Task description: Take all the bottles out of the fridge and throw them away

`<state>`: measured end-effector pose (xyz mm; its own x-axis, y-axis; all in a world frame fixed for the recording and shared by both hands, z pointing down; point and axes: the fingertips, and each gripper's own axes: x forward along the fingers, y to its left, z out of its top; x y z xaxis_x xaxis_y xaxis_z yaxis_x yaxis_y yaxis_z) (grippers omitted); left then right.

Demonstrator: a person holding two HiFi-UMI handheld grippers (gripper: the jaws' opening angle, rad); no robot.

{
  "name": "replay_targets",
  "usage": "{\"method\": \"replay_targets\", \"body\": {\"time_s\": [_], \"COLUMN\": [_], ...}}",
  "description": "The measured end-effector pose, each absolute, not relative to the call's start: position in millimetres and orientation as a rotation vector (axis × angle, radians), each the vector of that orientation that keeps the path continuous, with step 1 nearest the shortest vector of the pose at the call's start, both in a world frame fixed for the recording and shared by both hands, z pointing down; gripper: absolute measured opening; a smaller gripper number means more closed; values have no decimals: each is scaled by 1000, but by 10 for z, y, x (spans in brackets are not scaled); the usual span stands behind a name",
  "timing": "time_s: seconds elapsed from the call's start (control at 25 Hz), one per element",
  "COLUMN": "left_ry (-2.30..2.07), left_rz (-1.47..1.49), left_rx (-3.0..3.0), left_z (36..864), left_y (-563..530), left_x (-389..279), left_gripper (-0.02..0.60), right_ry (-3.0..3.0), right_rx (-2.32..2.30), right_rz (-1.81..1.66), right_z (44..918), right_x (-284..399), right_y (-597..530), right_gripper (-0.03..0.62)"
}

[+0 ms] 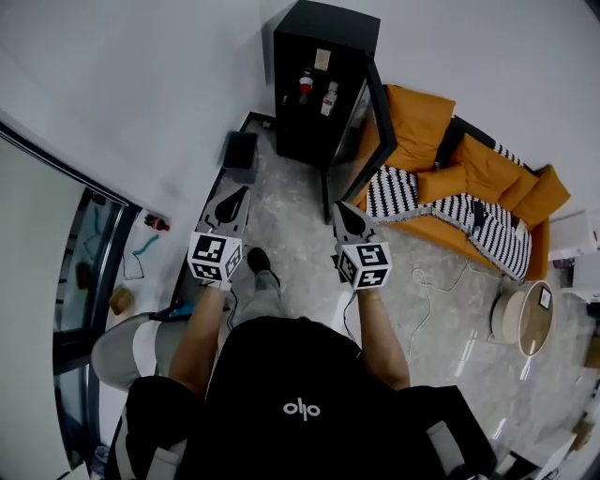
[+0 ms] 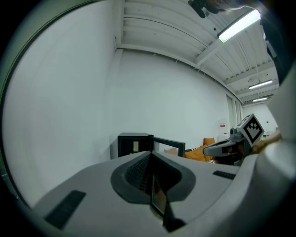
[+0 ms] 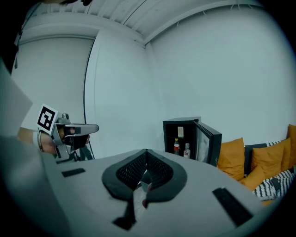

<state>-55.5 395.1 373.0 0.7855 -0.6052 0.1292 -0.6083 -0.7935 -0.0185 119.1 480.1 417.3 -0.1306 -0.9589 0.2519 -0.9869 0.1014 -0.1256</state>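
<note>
Plainly at the outset: my left gripper (image 1: 239, 194) and right gripper (image 1: 341, 207), both matte grey with ribbed dark pads, point across the room with their fingers pressed together on nothing, a marker cube riding behind each. Beneath them runs a glossy, grey-veined stone floor (image 1: 300, 234). Further on, against the white wall, stands a small, dark, boxy bin (image 1: 241, 150), which I take for where the bottles must go. It sits just beside the fridge (image 1: 328, 28), a squat black cabinet whose door (image 1: 380, 108), glazed as far as I can tell, already hangs open. Inside, on a shelf, two bottles stand upright and close together: a red bottle (image 1: 305, 89) and a pale bottle (image 1: 330, 97). By my reckoning nothing has been taken out or thrown away; the open door is the only step out of the way, and both bottles are left to fetch and bin. Beyond the fridge lies a soft orange sofa (image 1: 478, 169) under a black-and-white striped throw (image 1: 412, 197).
</note>
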Motion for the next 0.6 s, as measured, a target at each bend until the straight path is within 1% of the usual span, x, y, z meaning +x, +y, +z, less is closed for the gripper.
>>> {"method": "replay_targets", "body": {"time_s": [0.6], "left_ry": [-891], "left_rz": [197], "left_rx": [2965], "left_z": [3595], "left_y": [2102], "left_x": [-710], "left_gripper": [6], "right_ry": [-2184], "right_rx": [2041], "right_rz": [408], "right_z": [4001], "right_x": [939], "right_y": [2948], "right_gripper": [3]}}
